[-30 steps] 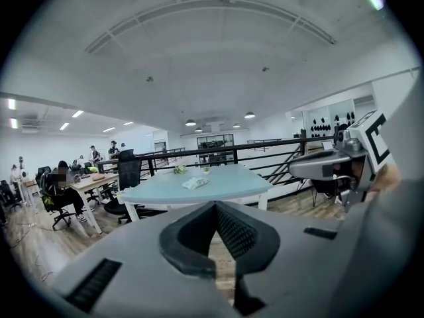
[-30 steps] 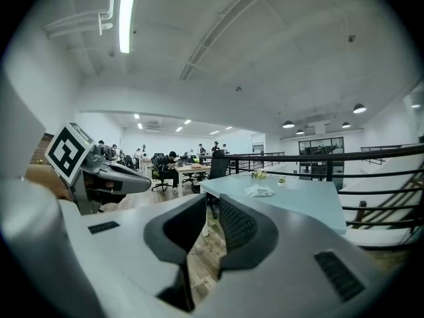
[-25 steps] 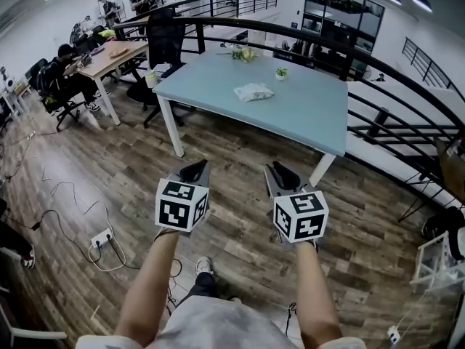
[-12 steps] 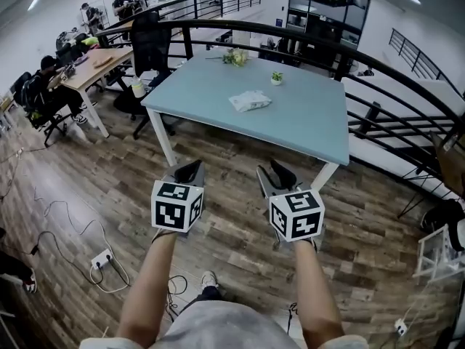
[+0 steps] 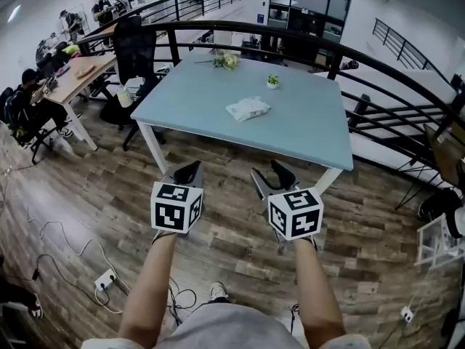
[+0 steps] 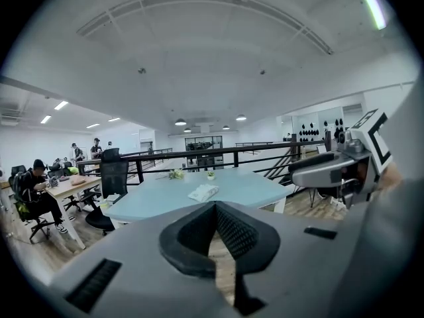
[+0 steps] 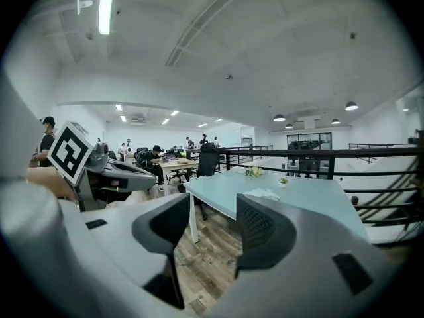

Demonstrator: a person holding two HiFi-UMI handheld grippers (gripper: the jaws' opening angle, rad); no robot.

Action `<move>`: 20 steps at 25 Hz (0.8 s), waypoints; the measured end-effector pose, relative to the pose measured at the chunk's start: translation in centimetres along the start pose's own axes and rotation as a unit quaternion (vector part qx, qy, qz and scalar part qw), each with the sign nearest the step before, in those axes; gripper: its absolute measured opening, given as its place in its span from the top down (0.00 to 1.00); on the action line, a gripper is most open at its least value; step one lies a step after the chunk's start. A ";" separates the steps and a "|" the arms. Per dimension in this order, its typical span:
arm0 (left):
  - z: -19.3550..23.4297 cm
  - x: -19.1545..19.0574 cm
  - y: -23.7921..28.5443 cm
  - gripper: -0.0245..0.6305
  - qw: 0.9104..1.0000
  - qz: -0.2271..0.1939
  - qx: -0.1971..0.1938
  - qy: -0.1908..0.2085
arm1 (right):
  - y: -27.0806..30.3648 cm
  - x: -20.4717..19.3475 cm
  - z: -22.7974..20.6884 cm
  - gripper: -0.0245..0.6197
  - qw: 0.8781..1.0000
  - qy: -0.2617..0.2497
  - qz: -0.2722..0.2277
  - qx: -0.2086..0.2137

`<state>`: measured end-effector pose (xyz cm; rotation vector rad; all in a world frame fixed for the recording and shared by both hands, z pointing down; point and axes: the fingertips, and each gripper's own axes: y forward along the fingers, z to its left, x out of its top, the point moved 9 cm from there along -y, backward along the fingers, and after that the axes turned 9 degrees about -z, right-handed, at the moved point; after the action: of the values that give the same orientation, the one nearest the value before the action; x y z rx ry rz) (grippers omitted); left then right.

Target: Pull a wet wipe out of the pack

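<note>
The wet wipe pack [image 5: 248, 108] is a pale, crumpled packet lying near the middle of the light blue table [image 5: 305, 126]. It also shows small in the left gripper view as the pack [image 6: 203, 192] and in the right gripper view as the pack [image 7: 263, 194]. Both grippers hang over the wooden floor, short of the table's near edge and well apart from the pack. My left gripper [image 5: 189, 171] has its jaws together and holds nothing [image 6: 214, 205]. My right gripper [image 5: 269, 174] is open; its jaws have just been opening, with only floor between them [image 7: 214, 204].
A black curved railing [image 5: 240, 31] runs behind the table. A small potted plant [image 5: 272, 81] and flowers [image 5: 227, 60] stand at the table's far side. A black office chair [image 5: 134, 46] and a wooden desk [image 5: 80, 71] with seated people are on the left. A power strip [image 5: 105, 278] and cables lie on the floor.
Both grippers and the view have come nearer to the table. The right gripper's jaws have spread from nearly together to wide apart. The left jaws stay together.
</note>
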<state>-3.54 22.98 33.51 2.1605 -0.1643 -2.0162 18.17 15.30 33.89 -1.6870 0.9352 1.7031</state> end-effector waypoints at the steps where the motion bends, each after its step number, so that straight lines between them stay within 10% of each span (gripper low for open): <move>1: 0.6 0.0 0.3 0.97 1.000 0.000 -0.005 0.001 | 0.6 0.1 0.1 0.64 1.000 0.001 0.000 -0.004; 20: 8.4 -0.8 4.0 0.97 0.999 0.001 -0.046 0.000 | 7.7 0.2 2.7 0.57 0.999 0.003 0.006 -0.052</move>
<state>-11.80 18.80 34.61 2.1030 -0.0706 -1.9827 10.36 12.84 34.27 -1.7562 0.8754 1.7840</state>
